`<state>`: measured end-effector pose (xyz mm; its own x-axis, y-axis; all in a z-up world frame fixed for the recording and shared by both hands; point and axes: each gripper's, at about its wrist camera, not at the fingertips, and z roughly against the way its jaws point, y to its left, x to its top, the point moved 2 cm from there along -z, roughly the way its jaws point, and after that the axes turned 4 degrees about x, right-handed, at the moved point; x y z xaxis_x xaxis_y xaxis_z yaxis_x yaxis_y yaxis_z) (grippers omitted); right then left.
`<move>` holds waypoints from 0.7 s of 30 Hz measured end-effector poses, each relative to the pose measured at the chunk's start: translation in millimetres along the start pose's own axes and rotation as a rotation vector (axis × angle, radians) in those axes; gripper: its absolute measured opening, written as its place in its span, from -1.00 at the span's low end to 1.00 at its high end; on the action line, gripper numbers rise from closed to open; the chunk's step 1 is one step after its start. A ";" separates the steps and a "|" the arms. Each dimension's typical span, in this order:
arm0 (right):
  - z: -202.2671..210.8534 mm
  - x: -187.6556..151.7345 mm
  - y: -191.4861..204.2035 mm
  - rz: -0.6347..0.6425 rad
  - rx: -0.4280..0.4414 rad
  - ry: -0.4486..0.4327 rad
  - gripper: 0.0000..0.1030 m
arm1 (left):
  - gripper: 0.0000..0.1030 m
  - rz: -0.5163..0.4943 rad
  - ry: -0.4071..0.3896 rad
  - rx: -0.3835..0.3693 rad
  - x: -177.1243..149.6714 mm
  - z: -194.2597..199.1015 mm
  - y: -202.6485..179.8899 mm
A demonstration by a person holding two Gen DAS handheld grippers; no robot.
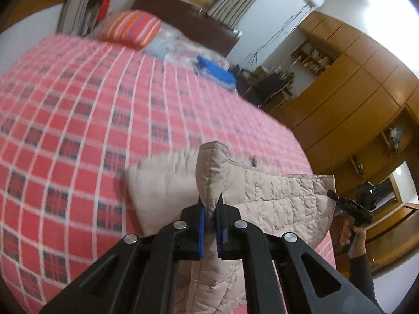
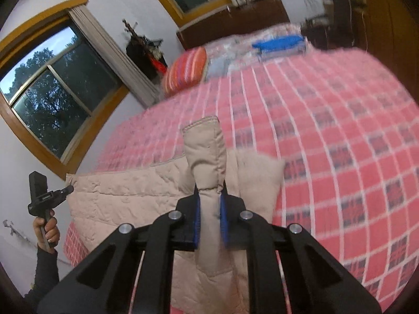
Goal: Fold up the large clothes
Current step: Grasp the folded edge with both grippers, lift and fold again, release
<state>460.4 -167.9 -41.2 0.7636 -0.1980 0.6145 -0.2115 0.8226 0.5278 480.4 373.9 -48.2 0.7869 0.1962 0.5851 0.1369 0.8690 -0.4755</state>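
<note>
**Over the bed's near edge: both grips shallow on a heavy garment**

Left claw (image 1: 209,218) is clenched on a bunched edge of the beige quilted coat (image 1: 277,198); right claw (image 2: 210,218) pinches another edge likewise. The coat spans between them above the checked bedspread (image 2: 327,136).

Risk, as judged: padded fabric may slip from either narrow bite under its weight, dropping one side.

Motion blur obscures the bedspread; the coat's lower part is cut off.
</note>
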 end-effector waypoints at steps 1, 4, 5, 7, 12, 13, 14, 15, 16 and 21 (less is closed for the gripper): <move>1.6 11.9 2.7 0.009 -0.006 -0.028 -0.79 | -0.89 0.000 -0.010 0.003 9.5 1.1 -0.6; -1.2 39.2 2.1 0.011 -0.021 -0.086 -0.79 | -0.89 0.011 -0.035 0.020 44.5 -6.1 -0.7; -6.1 47.8 0.4 0.006 -0.027 -0.097 -0.79 | -0.89 0.016 -0.039 0.025 51.4 -9.7 0.6; -19.9 62.4 -4.1 -0.001 -0.043 -0.109 -0.79 | -0.89 0.034 -0.034 0.039 68.1 -25.0 6.3; -75.2 80.4 -26.8 -0.015 -0.106 -0.065 -0.79 | -0.89 0.076 0.023 0.097 86.9 -81.3 29.6; -85.3 79.2 -30.4 -0.020 -0.114 -0.052 -0.79 | -0.89 0.087 0.034 0.104 85.8 -90.3 34.8; -95.1 77.2 -34.8 -0.024 -0.122 -0.039 -0.79 | -0.89 0.100 0.049 0.110 85.4 -100.5 41.1; -108.7 77.8 -41.5 -0.030 -0.132 -0.019 -0.79 | -0.89 0.118 0.068 0.118 84.2 -114.1 50.0; -117.7 76.4 -44.7 -0.032 -0.138 -0.007 -0.79 | -0.89 0.133 0.083 0.124 83.0 -124.3 57.5; -160.7 70.6 -68.0 -0.062 -0.154 0.071 -0.79 | -0.89 0.193 0.177 0.161 70.3 -168.0 91.2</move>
<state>626.8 -152.2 -127.9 0.8147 -0.2173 0.5377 -0.0710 0.8828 0.4643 649.3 390.7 -160.8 0.8837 0.2950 0.3634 -0.1117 0.8868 -0.4484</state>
